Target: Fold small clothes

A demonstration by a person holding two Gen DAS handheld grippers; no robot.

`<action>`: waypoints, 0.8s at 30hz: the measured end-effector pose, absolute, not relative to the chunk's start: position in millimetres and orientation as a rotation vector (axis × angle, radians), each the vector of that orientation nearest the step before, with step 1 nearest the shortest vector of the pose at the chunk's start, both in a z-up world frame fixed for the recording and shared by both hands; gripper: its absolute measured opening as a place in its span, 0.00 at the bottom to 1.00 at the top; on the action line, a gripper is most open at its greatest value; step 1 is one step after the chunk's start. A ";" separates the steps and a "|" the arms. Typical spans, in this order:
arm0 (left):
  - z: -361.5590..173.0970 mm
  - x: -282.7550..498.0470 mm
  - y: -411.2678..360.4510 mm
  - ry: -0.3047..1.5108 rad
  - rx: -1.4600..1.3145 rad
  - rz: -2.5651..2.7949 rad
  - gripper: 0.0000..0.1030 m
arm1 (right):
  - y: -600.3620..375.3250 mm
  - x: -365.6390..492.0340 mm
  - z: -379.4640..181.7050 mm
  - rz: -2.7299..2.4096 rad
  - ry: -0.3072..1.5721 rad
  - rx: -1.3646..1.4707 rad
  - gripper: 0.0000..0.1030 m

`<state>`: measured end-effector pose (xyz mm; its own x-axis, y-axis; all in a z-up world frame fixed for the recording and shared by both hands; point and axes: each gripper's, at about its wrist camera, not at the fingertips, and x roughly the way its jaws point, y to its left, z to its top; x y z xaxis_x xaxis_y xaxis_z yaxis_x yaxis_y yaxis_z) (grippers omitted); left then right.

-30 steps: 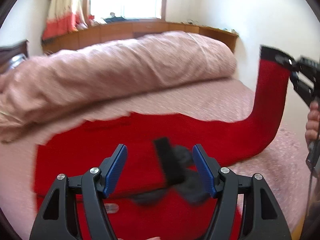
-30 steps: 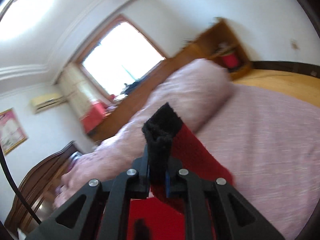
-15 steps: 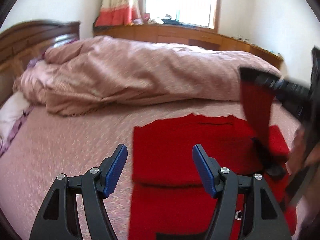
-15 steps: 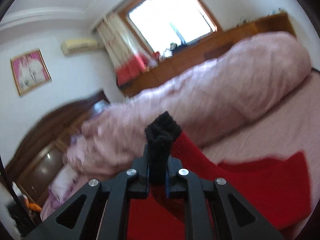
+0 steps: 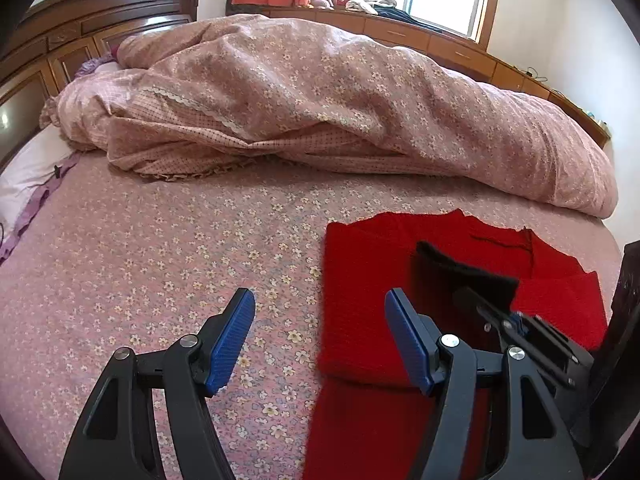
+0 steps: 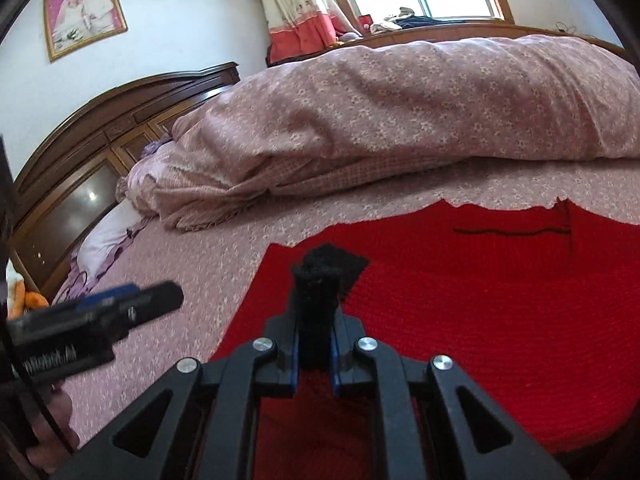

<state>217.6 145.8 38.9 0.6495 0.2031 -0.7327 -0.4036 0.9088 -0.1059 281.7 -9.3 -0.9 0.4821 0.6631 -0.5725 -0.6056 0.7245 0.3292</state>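
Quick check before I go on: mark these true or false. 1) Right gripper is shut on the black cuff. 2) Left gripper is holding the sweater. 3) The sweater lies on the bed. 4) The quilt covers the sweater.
1) True: the right gripper is shut on the black cuff.
2) False: the left gripper is open and holds nothing.
3) True: the red sweater lies on the bed.
4) False: the quilt lies behind the sweater, apart from it.
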 end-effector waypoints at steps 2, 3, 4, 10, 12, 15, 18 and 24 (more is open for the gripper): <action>39.6 216.3 139.6 0.794 -0.256 0.346 0.60 | -11.7 280.1 -0.5 0.779 0.743 0.086 0.11; 38.9 218.2 136.5 0.800 -0.238 0.344 0.60 | -12.4 278.9 -1.4 0.778 0.745 0.081 0.11; 38.0 219.0 134.9 0.803 -0.229 0.342 0.60 | -12.2 278.5 -2.0 0.780 0.752 0.076 0.15; 36.7 222.8 127.4 0.813 -0.222 0.300 0.60 | -33.5 275.8 10.5 0.810 0.772 0.130 0.31; 38.1 222.6 125.3 0.810 -0.230 0.288 0.60 | -49.4 275.7 19.9 0.807 0.758 0.159 0.39; 39.6 222.7 119.7 0.800 -0.229 0.263 0.60 | -84.3 276.8 31.9 0.782 0.749 0.173 0.41; 37.4 225.7 114.1 0.797 -0.238 0.236 0.60 | -125.5 280.7 39.1 0.708 0.741 0.147 0.41; 19.3 242.5 107.4 0.816 -0.285 0.190 0.60 | -212.5 301.1 26.8 0.526 0.766 0.164 0.06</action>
<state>242.5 107.4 19.3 0.6710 0.0571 -0.7392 -0.2753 0.9449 -0.1769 301.1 -212.5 26.8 0.5992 0.5093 -0.6177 -0.3930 0.8593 0.3273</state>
